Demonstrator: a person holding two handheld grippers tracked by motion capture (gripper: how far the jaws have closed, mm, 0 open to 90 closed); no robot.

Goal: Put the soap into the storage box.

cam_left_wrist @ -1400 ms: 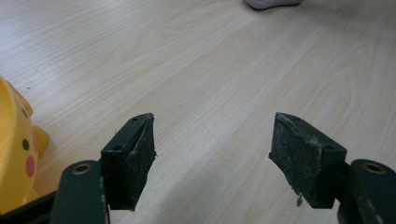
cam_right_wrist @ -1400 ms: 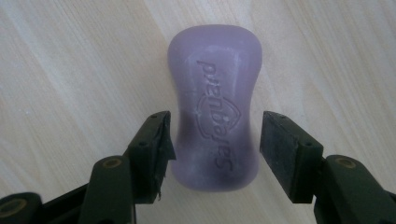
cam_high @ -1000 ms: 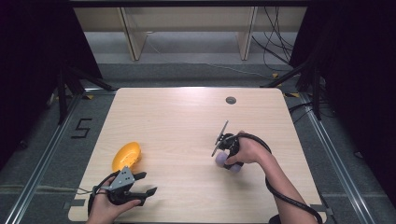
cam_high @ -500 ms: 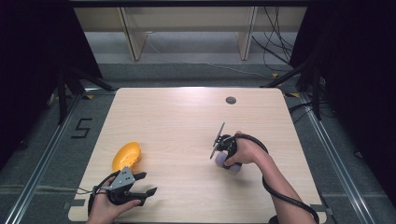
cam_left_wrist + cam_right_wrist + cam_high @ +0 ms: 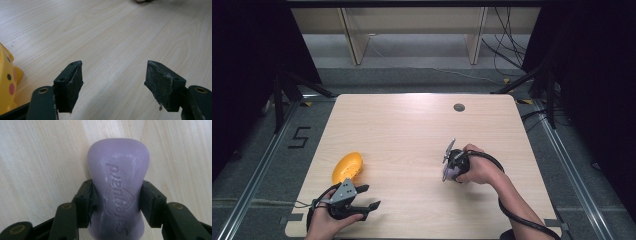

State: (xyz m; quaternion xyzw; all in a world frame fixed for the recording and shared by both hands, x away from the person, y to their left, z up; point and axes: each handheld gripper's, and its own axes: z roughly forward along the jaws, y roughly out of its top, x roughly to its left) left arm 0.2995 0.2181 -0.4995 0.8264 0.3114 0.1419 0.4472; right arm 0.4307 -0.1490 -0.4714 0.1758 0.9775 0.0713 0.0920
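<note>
A purple soap bar [image 5: 117, 192] with embossed lettering sits between the pads of my right gripper [image 5: 116, 202], which is shut on its narrow waist. In the high view that right gripper [image 5: 451, 172] points down at the table right of centre, with a bit of the purple bar [image 5: 452, 174] showing under the hand. My left gripper [image 5: 364, 199] rests near the front left edge, its jaws wide apart and nothing between them. The left gripper [image 5: 112, 82] looks across bare wood. A yellow toy [image 5: 347, 167] with a pink cheek and black dots [image 5: 7, 82] lies just beyond and left of it.
The light wooden table [image 5: 402, 130] has a round dark hole [image 5: 459, 107] near its far edge. A cable [image 5: 522, 215] trails from the right gripper along the forearm. Floor rails and dark stands surround the table.
The right gripper with the soap bar has tipped slightly and barely shifted. The left gripper and yellow toy stay where they were.
</note>
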